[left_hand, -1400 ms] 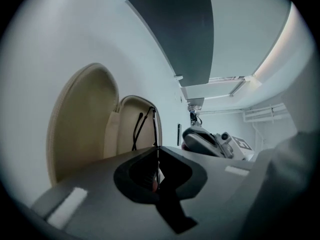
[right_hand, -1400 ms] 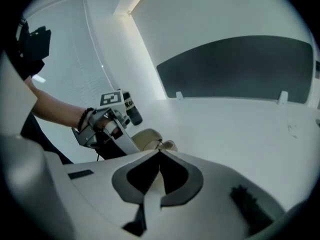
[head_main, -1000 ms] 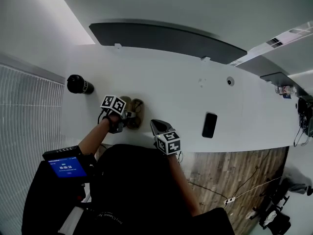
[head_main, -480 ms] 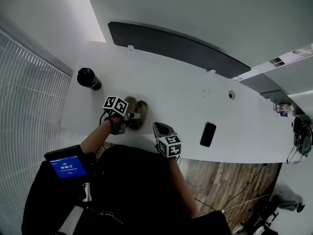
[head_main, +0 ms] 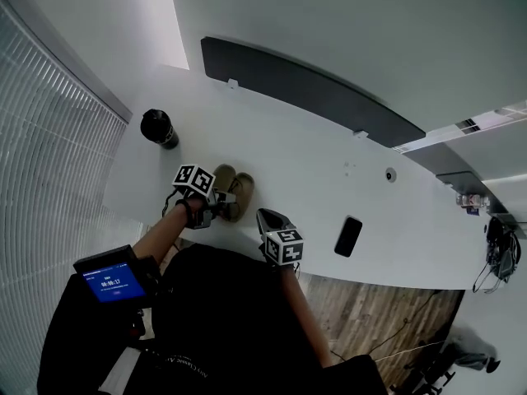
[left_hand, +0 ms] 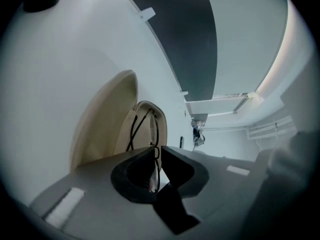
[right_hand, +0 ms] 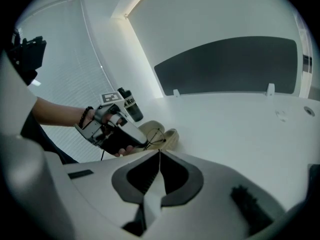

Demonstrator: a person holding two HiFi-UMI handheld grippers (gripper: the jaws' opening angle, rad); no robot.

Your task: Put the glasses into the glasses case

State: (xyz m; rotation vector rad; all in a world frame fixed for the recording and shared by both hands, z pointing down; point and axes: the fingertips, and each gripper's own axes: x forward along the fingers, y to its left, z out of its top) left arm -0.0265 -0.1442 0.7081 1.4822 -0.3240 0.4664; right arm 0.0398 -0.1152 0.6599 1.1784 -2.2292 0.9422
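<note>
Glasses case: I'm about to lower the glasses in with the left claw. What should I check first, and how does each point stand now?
1. The beige clamshell glasses case lies open on the white table: ok.
2. The thin black-framed glasses sit between the jaws of the left claw, which have just been closing on the frame: ok.
3. Glasses over the case's open shell: ok; touching it: cannot tell.
4. The right claw is shut, empty, apart from the case: ok.
5. The black bottle and black phone stand clear of the case: ok.
</note>
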